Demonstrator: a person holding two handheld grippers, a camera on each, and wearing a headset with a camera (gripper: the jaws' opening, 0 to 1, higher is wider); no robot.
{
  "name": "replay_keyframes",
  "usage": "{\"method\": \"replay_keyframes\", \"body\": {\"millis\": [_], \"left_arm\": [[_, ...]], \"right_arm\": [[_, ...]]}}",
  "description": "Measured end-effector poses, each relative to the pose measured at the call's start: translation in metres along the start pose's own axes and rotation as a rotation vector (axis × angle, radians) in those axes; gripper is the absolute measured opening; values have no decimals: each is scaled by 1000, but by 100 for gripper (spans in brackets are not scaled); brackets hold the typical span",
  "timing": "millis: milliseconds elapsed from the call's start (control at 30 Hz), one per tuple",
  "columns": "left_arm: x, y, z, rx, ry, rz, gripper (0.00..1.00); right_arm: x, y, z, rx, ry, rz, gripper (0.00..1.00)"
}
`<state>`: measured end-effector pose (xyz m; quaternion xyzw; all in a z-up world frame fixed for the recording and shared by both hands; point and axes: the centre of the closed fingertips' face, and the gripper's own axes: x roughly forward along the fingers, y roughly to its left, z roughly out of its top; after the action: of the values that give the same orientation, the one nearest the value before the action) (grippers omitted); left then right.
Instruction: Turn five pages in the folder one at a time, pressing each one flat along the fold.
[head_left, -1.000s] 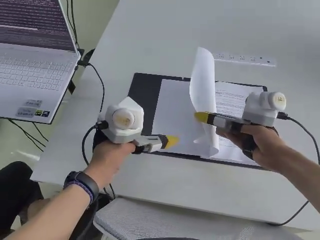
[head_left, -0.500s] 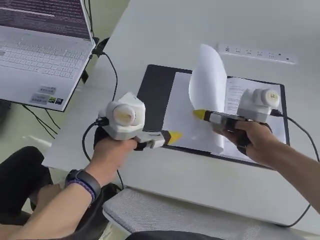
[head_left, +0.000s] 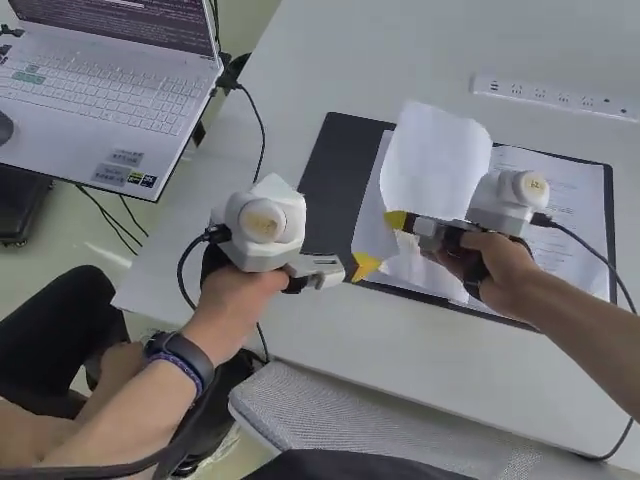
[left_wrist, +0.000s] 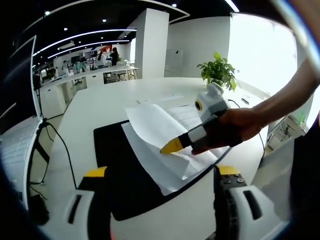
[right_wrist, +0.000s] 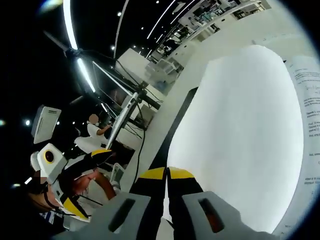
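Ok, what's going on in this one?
A person is turning a page in an open folder on a white table, using two handheld grippers. The right gripper is shut on the edge of a page, which stands lifted and curved above the spread, not yet laid flat. The left gripper hovers open by the folder's near edge, holding nothing.

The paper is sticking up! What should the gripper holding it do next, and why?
Probably the right gripper should carry the page leftward and lay it down. Its jaws are shut on the page, which stands raised and curled above the folder, not flat. The left gripper hangs open by the folder's front edge, ready to press the fold.
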<state>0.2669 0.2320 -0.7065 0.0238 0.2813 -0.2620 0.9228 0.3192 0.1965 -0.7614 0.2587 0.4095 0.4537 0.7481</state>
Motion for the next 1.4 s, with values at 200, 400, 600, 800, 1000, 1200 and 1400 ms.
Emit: {"method": "replay_keyframes", "body": {"millis": [200, 400, 600, 800, 1000, 1200, 1400], "left_arm": [[-1, 4, -8, -14, 9, 5, 85], [-2, 4, -16, -27, 18, 4, 85], [-2, 3, -19, -35, 22, 4, 85], [-2, 3, -20, -35, 26, 7, 85], [-2, 3, -20, -35, 27, 6, 85], [0, 4, -21, -32, 34, 4, 84], [0, 2, -21, -19, 44, -2, 84]], "right_arm": [[10, -12, -11, 14, 38, -20, 0], [20, -27, -18, 28, 65, -44, 0], [26, -38, -21, 51, 73, -63, 0], [29, -36, -22, 44, 82, -57, 0], [26, -31, -23, 39, 79, -43, 1], [24, -27, -28, 35, 90, -33, 5], [21, -21, -29, 11, 101, -19, 12]]}}
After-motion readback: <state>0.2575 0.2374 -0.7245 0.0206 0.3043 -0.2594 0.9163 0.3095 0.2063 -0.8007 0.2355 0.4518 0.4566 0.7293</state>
